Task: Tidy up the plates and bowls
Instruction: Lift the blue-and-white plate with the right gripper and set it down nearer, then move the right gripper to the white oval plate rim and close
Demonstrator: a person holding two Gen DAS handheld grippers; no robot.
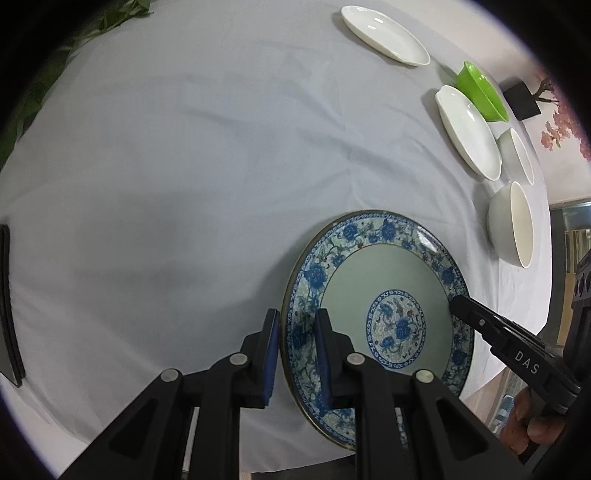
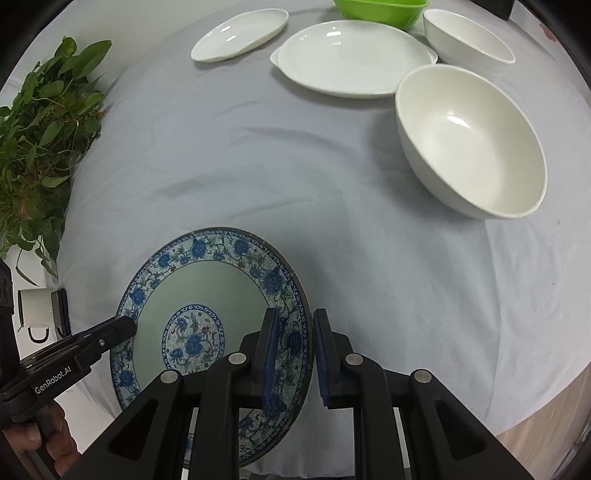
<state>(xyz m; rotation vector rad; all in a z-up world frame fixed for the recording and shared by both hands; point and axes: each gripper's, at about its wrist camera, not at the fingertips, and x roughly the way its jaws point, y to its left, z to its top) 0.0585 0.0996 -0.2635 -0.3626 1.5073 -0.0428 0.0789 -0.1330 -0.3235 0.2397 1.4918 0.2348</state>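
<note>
Round table under pale grey-white cloth [image 2: 258, 166], lightly creased. On it: two shallow white plates [image 2: 240, 35] [image 2: 351, 59], green bowl [image 2: 380, 11], two white bowls [image 2: 469, 144] [image 2: 465, 37] at far/right side. Leafy plant [image 2: 40, 122] at left edge.

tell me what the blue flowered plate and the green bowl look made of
Blue flowered plate: likely glazed ceramic, given its glossy printed pattern and darker worn-looking rim edge. Green bowl: possibly plastic or melamine, with uniform bright colour and a soft sheen; glazed ceramic can't be ruled out.
</note>
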